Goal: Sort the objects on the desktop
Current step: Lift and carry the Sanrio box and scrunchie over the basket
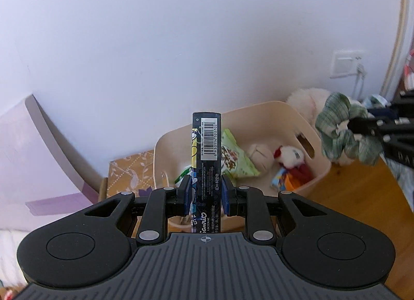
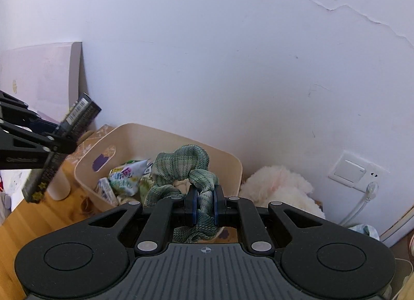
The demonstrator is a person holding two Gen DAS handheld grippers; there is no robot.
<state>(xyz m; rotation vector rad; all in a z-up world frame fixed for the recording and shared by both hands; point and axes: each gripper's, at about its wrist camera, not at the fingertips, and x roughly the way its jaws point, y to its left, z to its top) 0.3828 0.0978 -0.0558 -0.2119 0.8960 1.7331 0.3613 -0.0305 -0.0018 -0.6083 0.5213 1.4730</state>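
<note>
Clamped between the narrow-set blue pads of the left gripper (image 1: 206,192) stands a slim black box (image 1: 206,160) with a barcode label, upright and lifted above the beige bin (image 1: 261,111). Inside that bin lie a green snack packet (image 1: 236,159), a small plush toy (image 1: 289,156) and other wrappers. To the right, the right gripper (image 2: 205,203) is pinched tight on a green scrunchie (image 2: 181,168), held in the air over the bin's near rim.
</note>
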